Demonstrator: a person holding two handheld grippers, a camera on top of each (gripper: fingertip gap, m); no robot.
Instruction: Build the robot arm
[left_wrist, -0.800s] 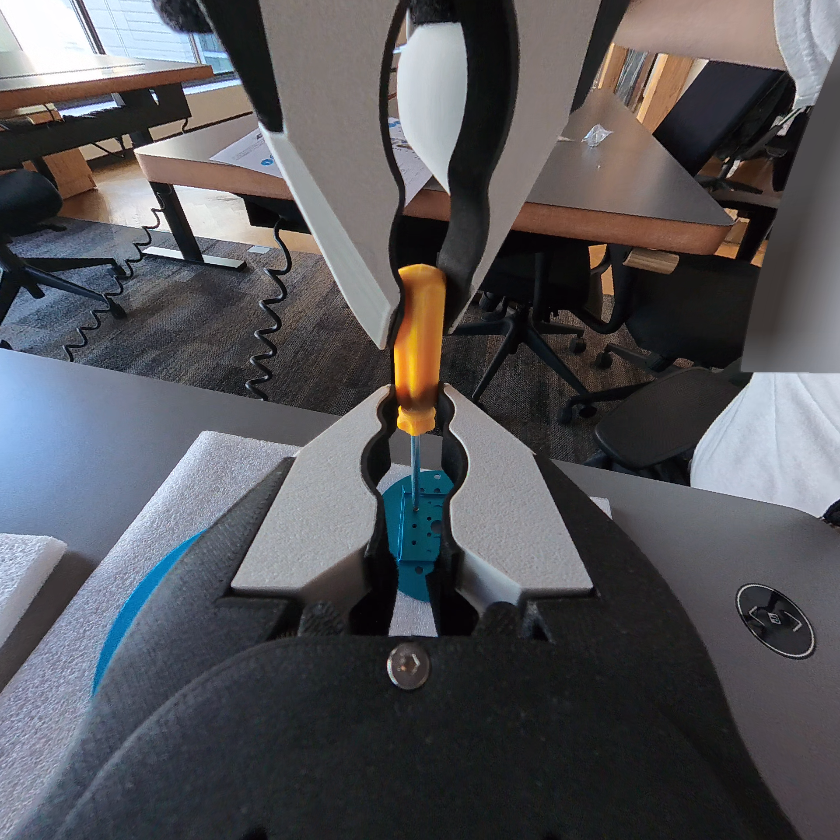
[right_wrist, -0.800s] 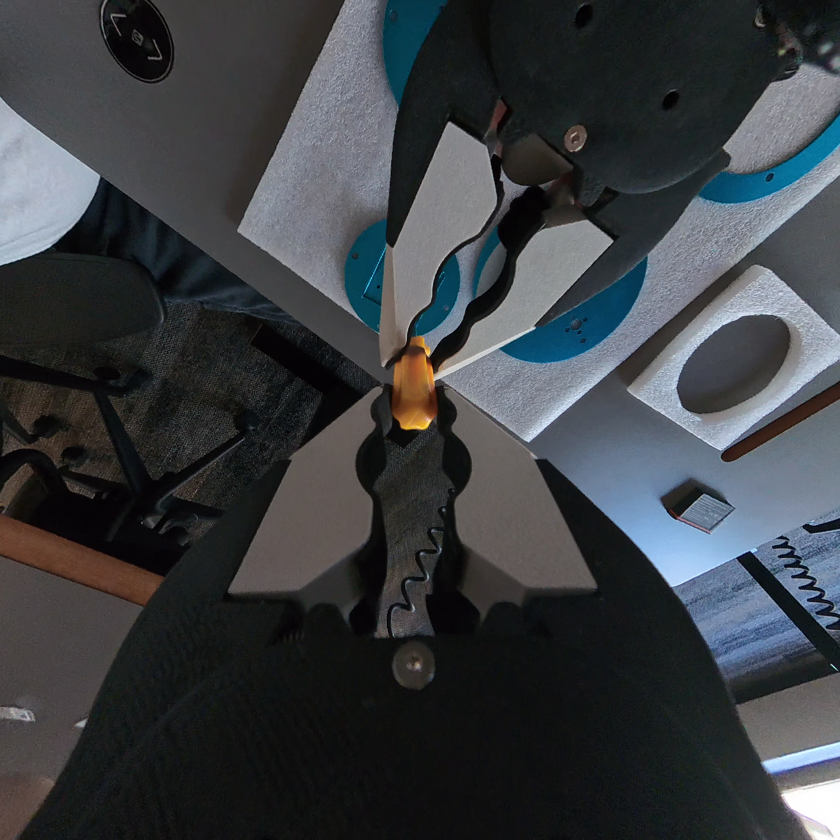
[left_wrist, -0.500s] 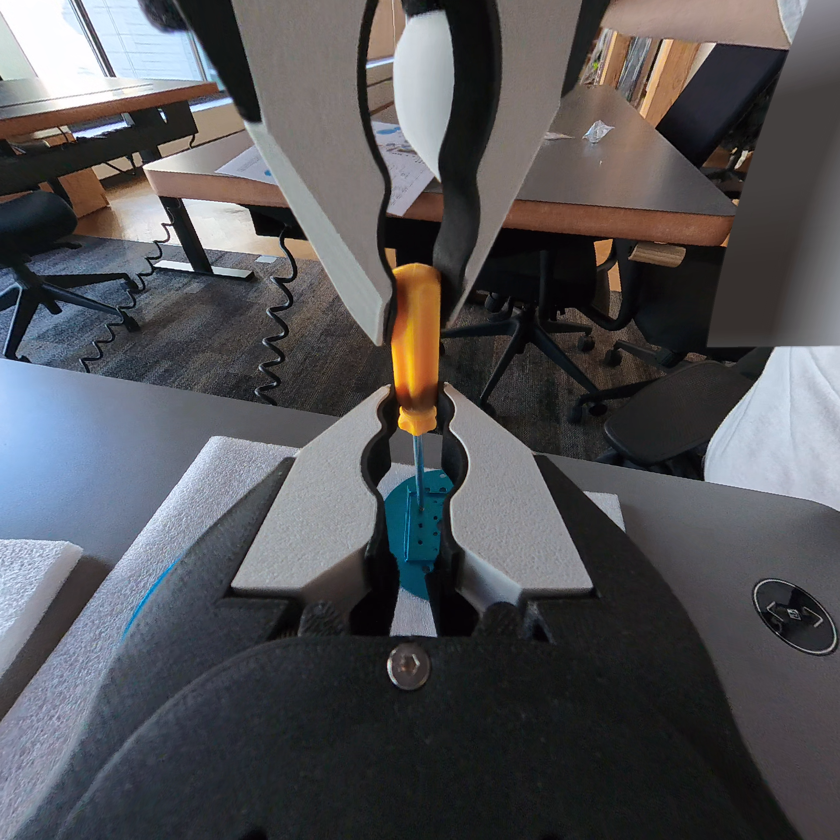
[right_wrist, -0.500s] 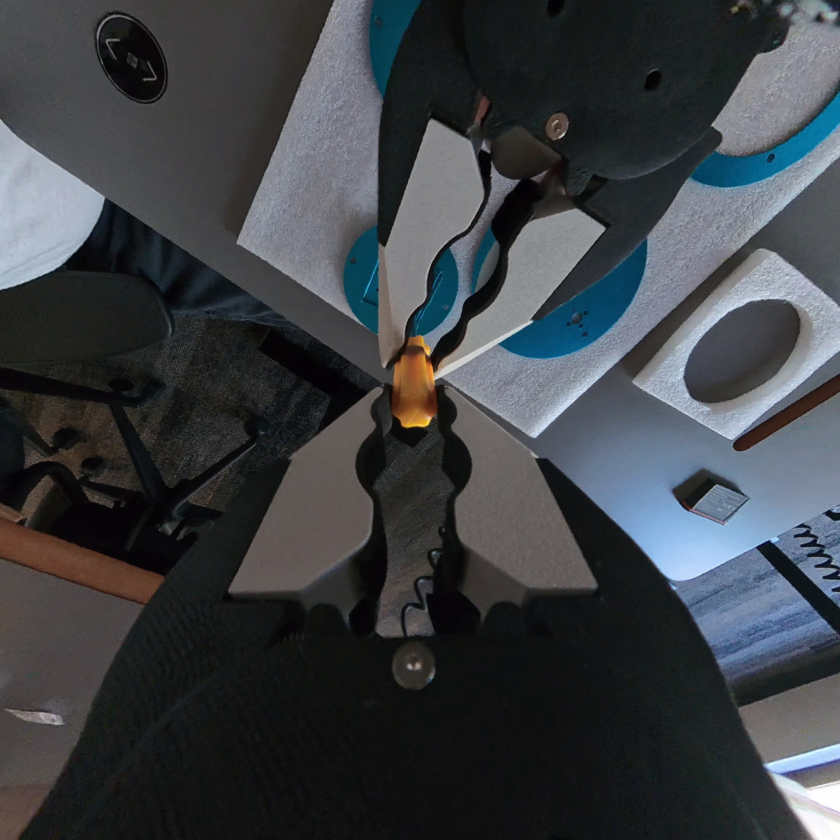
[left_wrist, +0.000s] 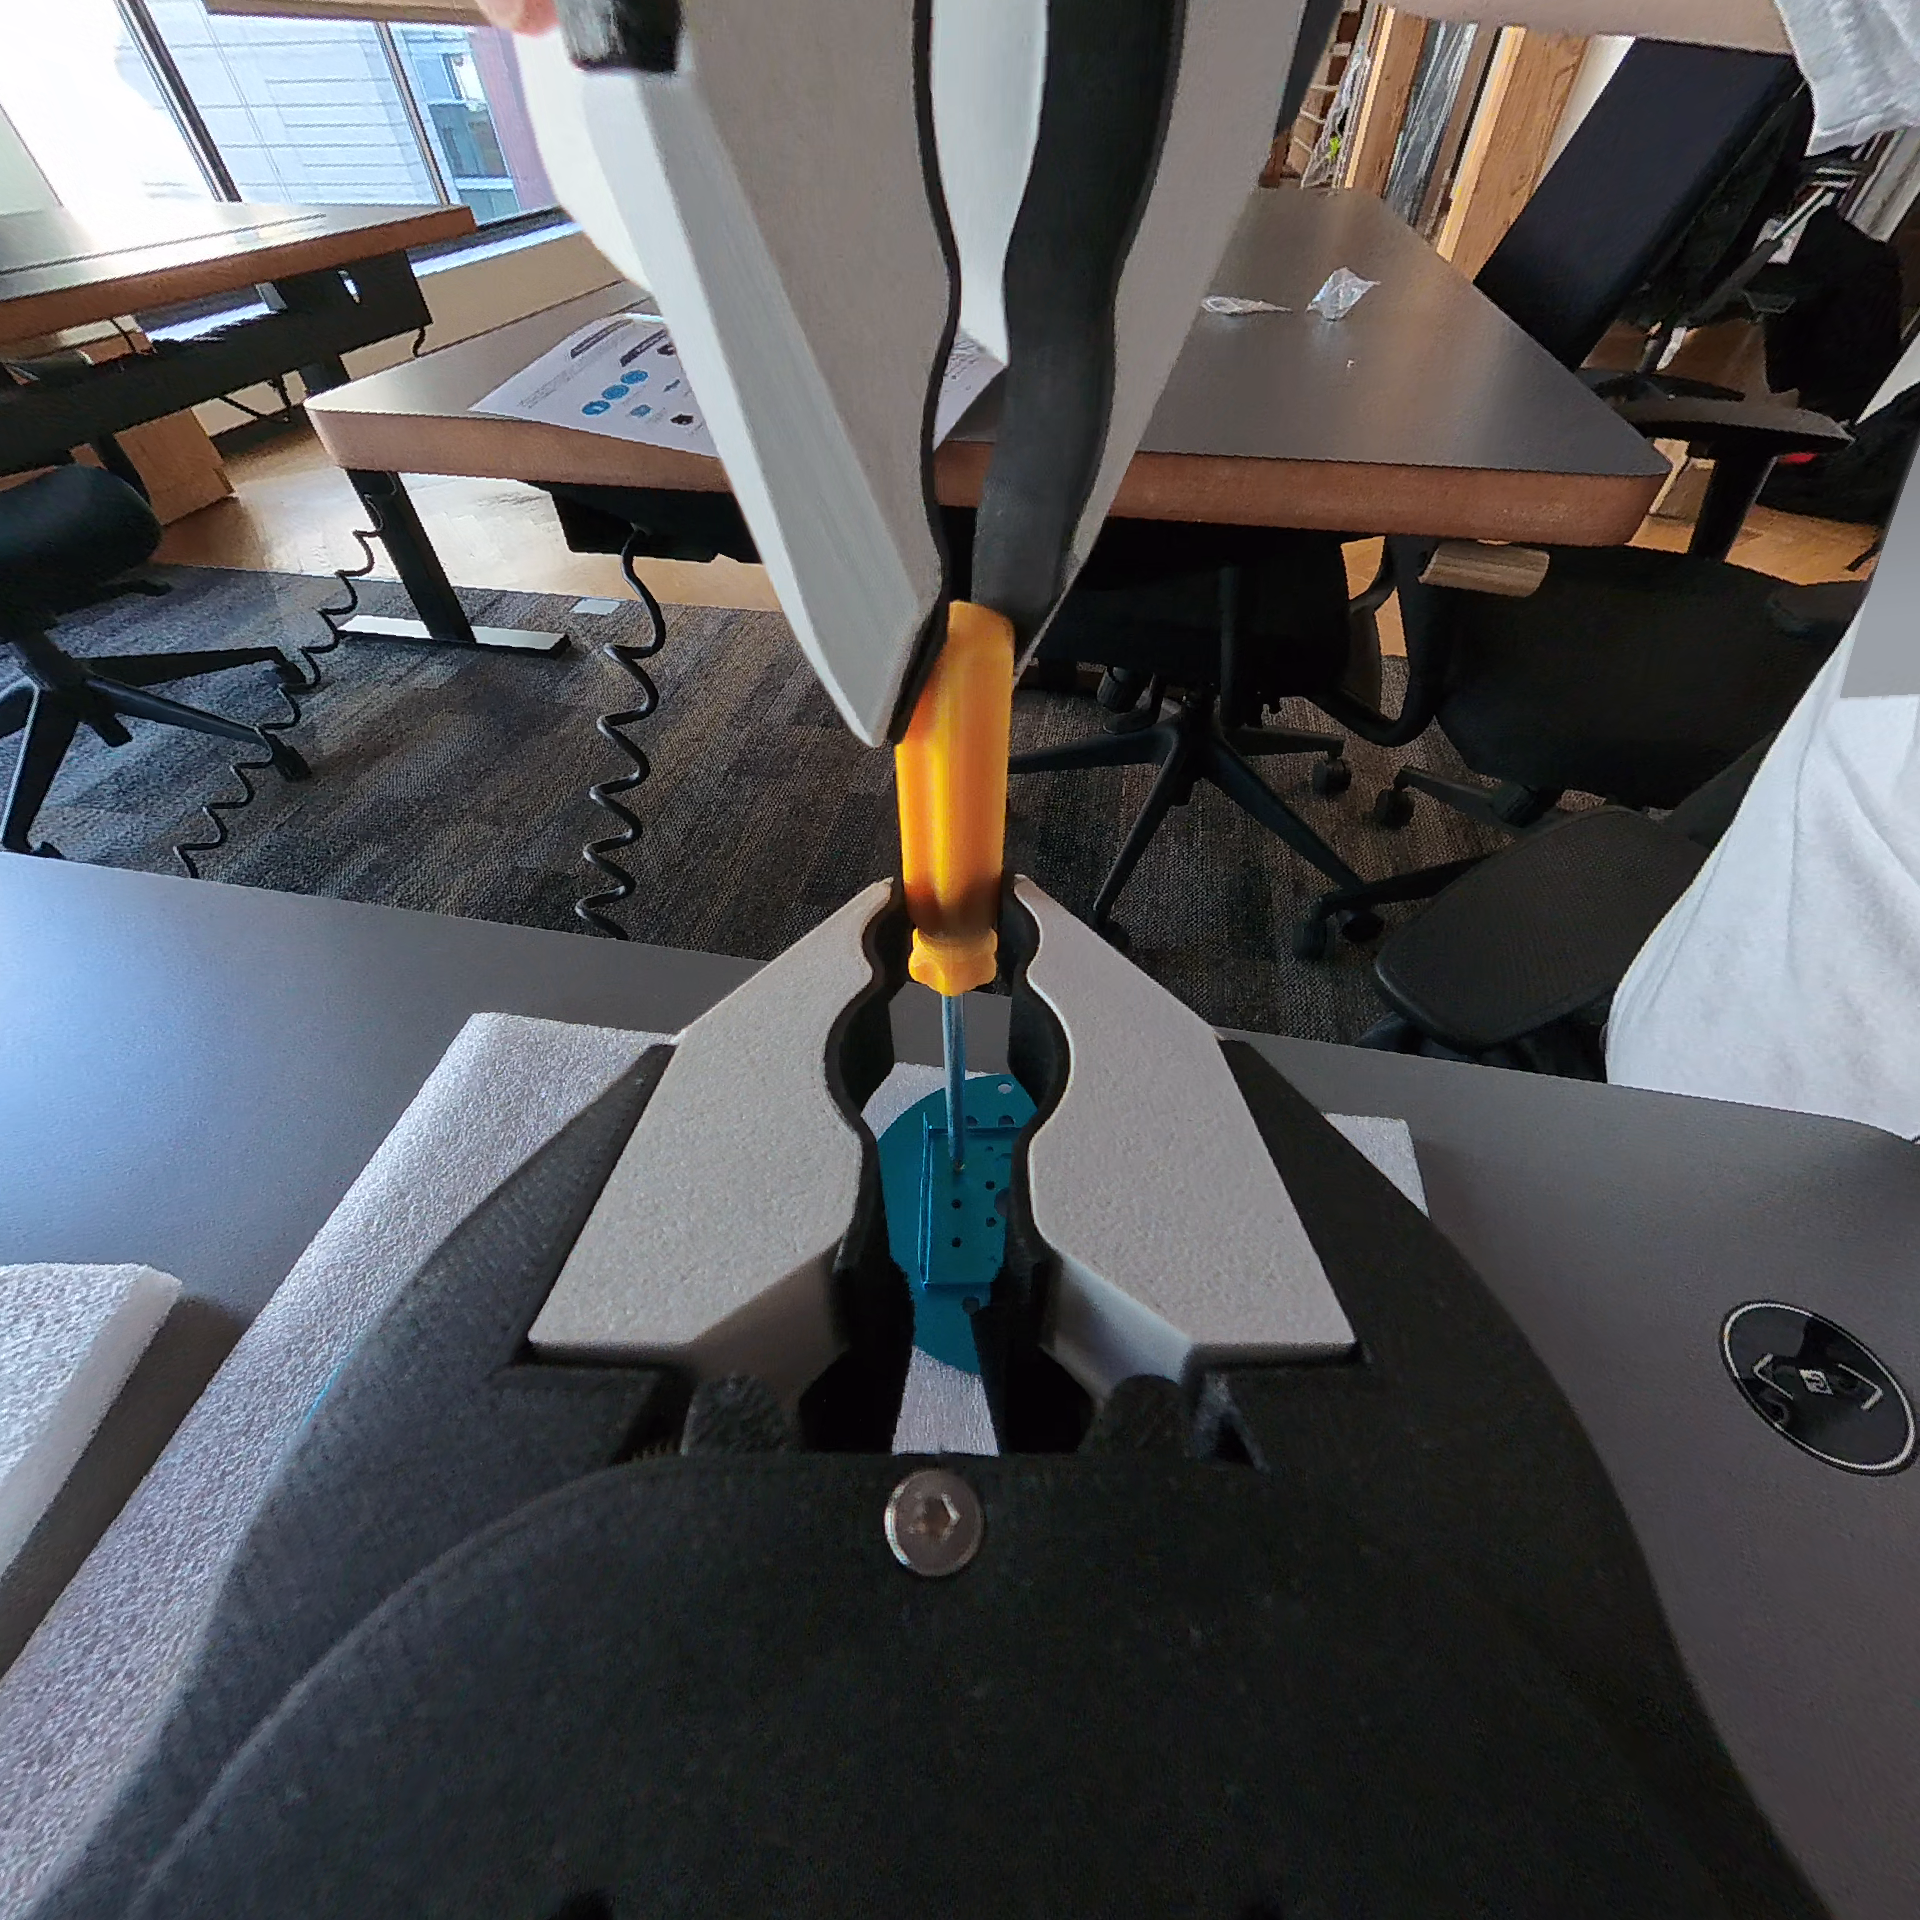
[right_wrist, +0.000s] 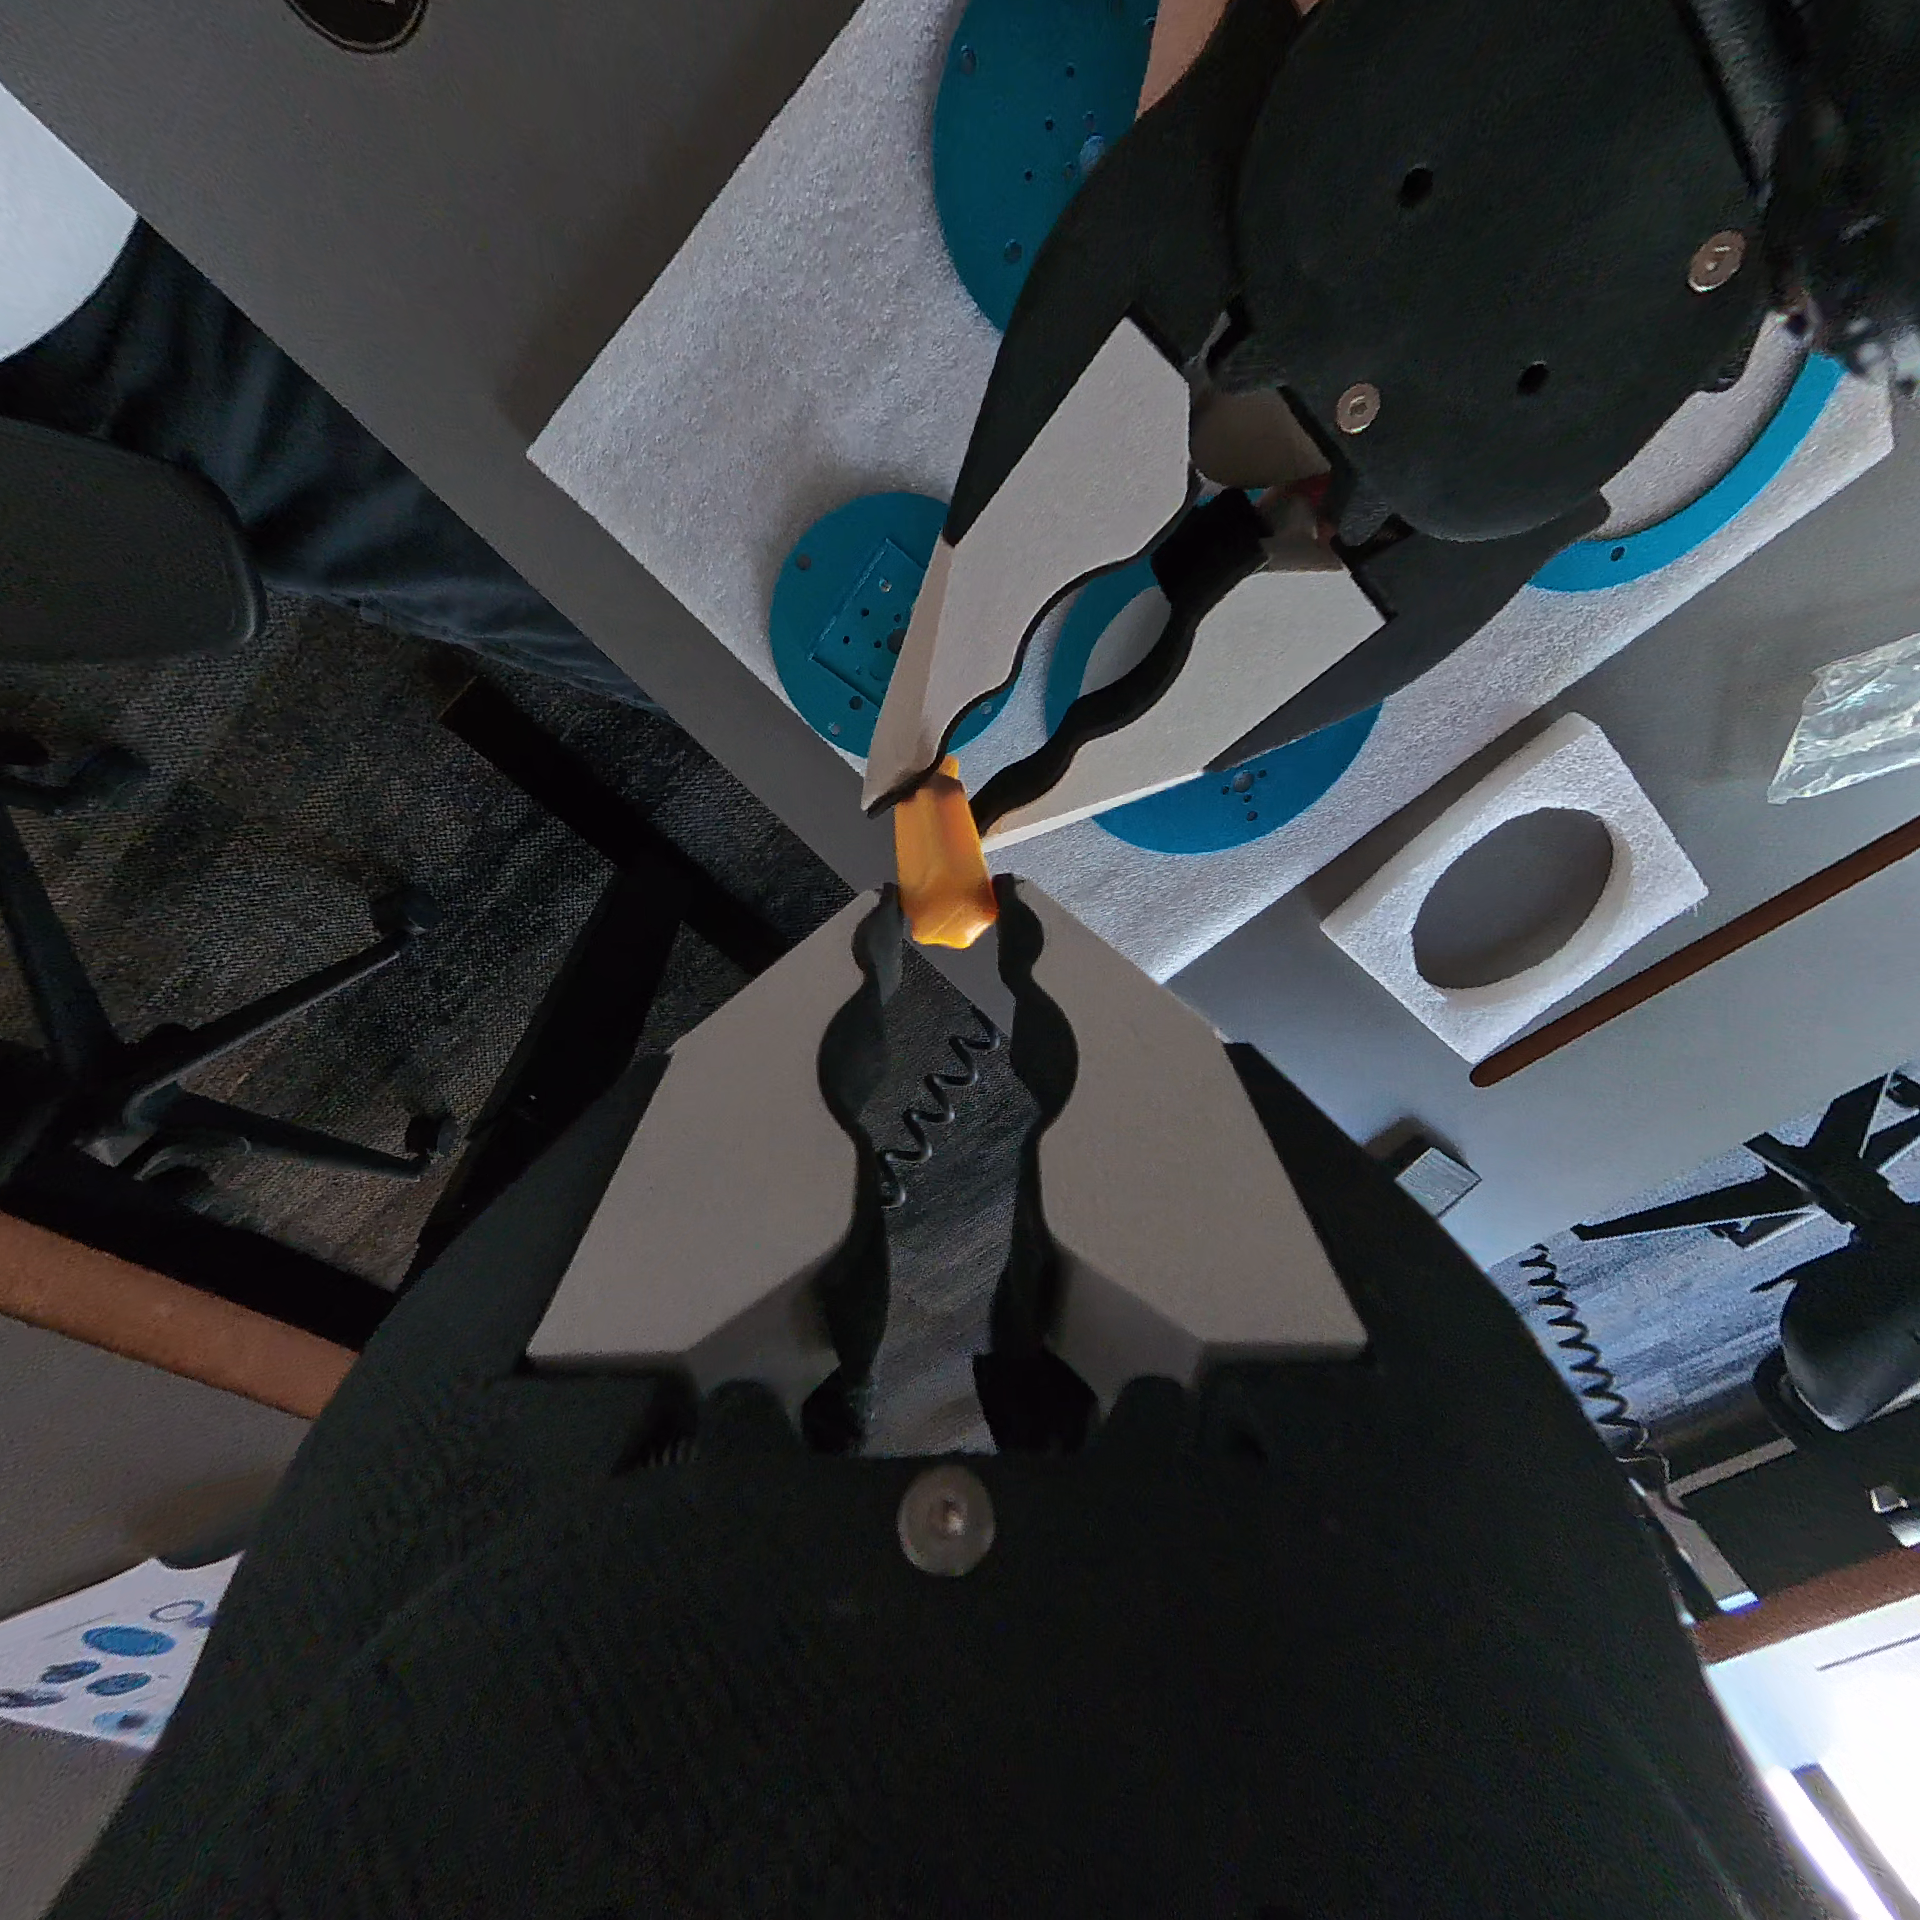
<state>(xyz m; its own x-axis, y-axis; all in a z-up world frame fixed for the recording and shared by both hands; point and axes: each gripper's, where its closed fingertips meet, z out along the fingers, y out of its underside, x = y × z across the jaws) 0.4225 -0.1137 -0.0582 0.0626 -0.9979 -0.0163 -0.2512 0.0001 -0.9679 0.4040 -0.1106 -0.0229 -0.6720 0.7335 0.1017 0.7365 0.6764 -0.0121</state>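
An orange-handled screwdriver (left_wrist: 951, 790) stands upright. Its thin shaft points down at a small blue disc with a perforated bracket (left_wrist: 940, 1340) on a white foam sheet (left_wrist: 436, 1143). My left gripper (left_wrist: 954, 899) is shut on the lower end of the handle. My right gripper (left_wrist: 961, 644) comes down from above and is shut on the top of the handle. In the right wrist view, the right gripper (right_wrist: 940, 904) pinches the handle end (right_wrist: 938, 873), the left gripper (right_wrist: 930, 795) is just beyond it, and the small blue disc (right_wrist: 831, 623) lies below.
The foam sheet (right_wrist: 779, 364) also carries a blue ring (right_wrist: 1226, 810), a larger blue disc (right_wrist: 1018, 156) and another ring (right_wrist: 1704, 509). A foam block with a round hole (right_wrist: 1507, 894) and a plastic bag (right_wrist: 1849, 717) lie nearby on the dark table (left_wrist: 208, 987). A person in white (left_wrist: 1787, 935) is at the right. Across from one pair of fingers to the other is roughly 4 cm.
The right gripper has turned about the screwdriver handle and its view has swung. The left gripper keeps its hold on the lower handle, and the tip stays over the blue bracket.
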